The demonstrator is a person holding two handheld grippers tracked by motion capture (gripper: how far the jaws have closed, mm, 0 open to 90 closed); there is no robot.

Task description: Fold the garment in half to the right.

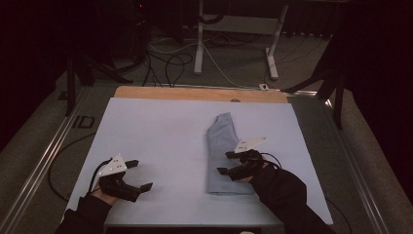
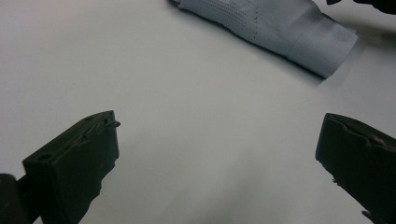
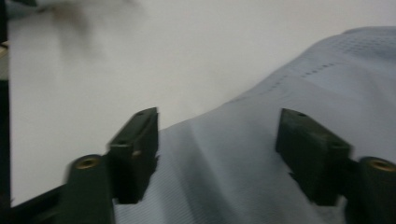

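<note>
**Both tools spread, one over the folded cloth**

Dark sleeves come in at the bottom of the high view, and we hold a tool in each hand. Our left tool (image 1: 136, 174) sits over bare pale worktop (image 1: 160, 131) near its front left corner, jaws spread wide with nothing between them. Our right tool (image 1: 225, 163) hangs over the lower half of the folded blue-grey garment (image 1: 222, 146), jaws also apart. From the right gripper view the fabric (image 3: 261, 154) lies under and between those jaws; the picture is blurred, so it seems they hover just above rather than press. The garment lies lengthwise, right of the worktop's centre, well apart from our left tool.
</note>
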